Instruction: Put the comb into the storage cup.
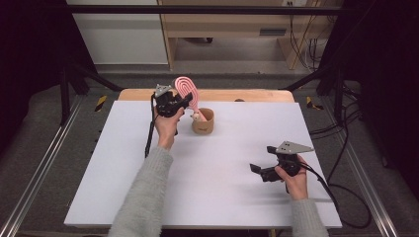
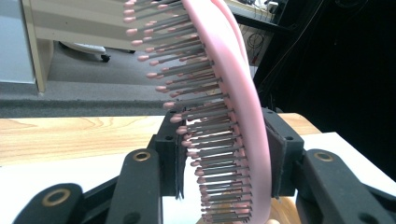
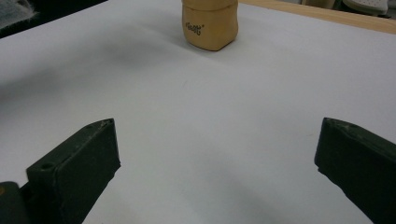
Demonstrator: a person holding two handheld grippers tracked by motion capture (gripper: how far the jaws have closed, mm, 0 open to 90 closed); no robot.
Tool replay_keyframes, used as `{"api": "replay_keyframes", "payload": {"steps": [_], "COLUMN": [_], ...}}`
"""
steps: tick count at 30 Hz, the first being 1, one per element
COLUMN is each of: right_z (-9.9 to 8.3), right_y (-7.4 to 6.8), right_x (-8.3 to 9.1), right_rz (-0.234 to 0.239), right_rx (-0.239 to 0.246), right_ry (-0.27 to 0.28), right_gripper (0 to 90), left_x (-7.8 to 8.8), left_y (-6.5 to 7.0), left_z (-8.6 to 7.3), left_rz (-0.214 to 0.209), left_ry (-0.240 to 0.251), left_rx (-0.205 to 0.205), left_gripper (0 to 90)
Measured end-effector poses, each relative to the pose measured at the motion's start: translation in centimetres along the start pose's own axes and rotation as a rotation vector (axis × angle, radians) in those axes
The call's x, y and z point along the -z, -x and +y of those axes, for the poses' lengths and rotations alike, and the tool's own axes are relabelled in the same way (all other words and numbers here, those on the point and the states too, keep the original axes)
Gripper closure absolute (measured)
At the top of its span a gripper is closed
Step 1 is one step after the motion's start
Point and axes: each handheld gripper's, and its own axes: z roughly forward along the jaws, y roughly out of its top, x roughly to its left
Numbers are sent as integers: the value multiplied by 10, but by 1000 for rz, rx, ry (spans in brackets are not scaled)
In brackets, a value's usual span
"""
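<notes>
A pink hairbrush (image 1: 187, 91) stands with its handle down in a tan cup (image 1: 203, 121) at the back middle of the white table. My left gripper (image 1: 184, 102) is shut on the brush just above the cup. In the left gripper view the brush's pink frame and bristles (image 2: 219, 116) run up between the two jaws, whose pads press on both sides. My right gripper (image 1: 263, 161) is open near the table's front right, low over the surface, with nothing between its jaws. In the right gripper view the tan cup (image 3: 210, 25) stands far ahead.
The white table top (image 1: 222, 168) ends in a wooden strip (image 1: 247, 95) at the back. Metal rails run along both sides. Cables trail off the right edge (image 1: 341, 187). Wooden furniture and wires stand beyond the table.
</notes>
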Motion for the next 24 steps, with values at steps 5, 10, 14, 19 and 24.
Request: {"api": "replay_keyframes", "payload": {"steps": [5,10,14,19,24], "right_z": [0,0,0,0,0], "right_y": [0,0,0,0,0], "right_x": [0,0,0,0,0], "right_rz": [0,0,0,1,1], "right_rx": [-2,-2,-2,-2,-2], "right_ry": [1,2,3,4,4], "right_gripper": [3,3,3,3,4], "left_x": [1,3,4,7,10], "left_y": [-2,-5,-7,-7,-10], "left_z": [0,-2,-2,-2,-3], "left_rz": [11,13,9,7,-2], "left_ry": [-10,-17,-25,-36,-55], "left_rx": [-7,-10,-13,-21,-30], "left_gripper": [553,543,521,477,412]}}
